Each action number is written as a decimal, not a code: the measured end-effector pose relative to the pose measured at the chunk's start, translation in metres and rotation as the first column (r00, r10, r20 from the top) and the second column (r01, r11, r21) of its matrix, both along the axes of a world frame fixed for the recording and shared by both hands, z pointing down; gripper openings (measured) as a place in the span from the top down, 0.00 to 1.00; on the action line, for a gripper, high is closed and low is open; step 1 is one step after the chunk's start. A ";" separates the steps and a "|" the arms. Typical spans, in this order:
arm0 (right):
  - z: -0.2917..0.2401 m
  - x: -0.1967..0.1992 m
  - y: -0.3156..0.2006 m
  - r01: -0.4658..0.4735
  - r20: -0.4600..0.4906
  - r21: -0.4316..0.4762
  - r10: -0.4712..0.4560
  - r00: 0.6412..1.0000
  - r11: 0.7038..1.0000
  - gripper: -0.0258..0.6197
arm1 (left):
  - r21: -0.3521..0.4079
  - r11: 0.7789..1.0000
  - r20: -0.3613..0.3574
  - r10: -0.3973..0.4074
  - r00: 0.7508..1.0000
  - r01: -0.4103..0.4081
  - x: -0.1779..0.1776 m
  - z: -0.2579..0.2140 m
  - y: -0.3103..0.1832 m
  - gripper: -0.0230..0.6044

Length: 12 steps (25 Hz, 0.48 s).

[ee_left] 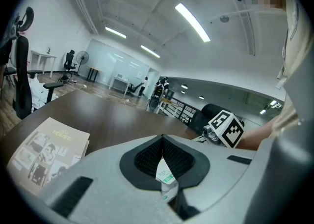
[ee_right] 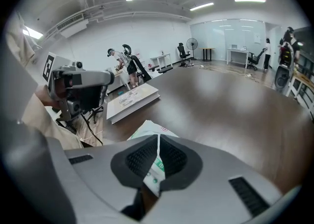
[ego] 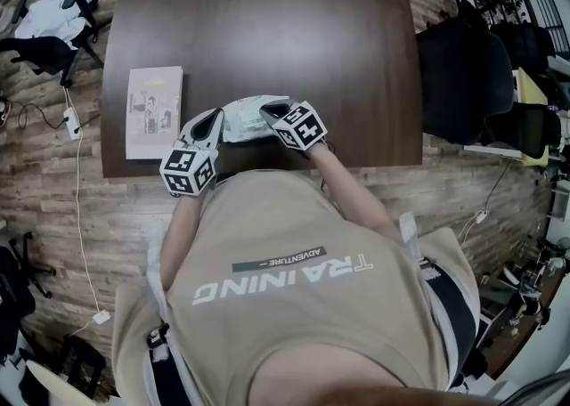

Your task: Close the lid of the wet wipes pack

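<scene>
The left gripper (ego: 210, 121) and right gripper (ego: 271, 113) each pinch shut on opposite ends of a soft white-and-green wet wipes pack (ego: 246, 118) at the dark wooden table's (ego: 267, 30) near edge, with bare tabletop beyond.

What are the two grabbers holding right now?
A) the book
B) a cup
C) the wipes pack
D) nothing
C: the left gripper and the right gripper each have their jaws shut on an edge of the wipes pack, while the book lies apart on the table.
</scene>
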State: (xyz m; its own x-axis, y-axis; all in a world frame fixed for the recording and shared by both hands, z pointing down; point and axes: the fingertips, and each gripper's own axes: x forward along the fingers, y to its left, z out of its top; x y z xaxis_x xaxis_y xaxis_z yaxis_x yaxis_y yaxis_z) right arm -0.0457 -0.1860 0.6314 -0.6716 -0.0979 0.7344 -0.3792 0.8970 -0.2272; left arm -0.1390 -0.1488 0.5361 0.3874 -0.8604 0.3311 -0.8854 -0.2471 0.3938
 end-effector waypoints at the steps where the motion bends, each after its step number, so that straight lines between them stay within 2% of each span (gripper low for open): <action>1: 0.004 -0.002 0.002 0.014 -0.008 -0.016 -0.014 1.000 1.000 0.93 | -0.002 1.000 0.000 0.001 1.000 -0.001 -0.001 0.000 -0.002 0.96; 7: 0.030 -0.007 0.021 0.096 -0.083 -0.111 -0.106 0.991 0.989 0.93 | -0.006 1.000 0.006 0.012 1.000 -0.012 -0.010 -0.001 -0.012 0.96; 10: 0.046 -0.008 0.030 0.141 -0.132 -0.088 -0.152 0.980 0.986 0.93 | -0.035 0.999 -0.009 0.014 1.000 -0.015 -0.017 0.009 -0.014 0.96; 12: 0.049 -0.009 0.031 0.141 -0.141 -0.081 -0.152 0.978 0.987 0.93 | -0.054 0.998 -0.023 0.025 0.999 -0.026 -0.020 0.016 -0.017 0.96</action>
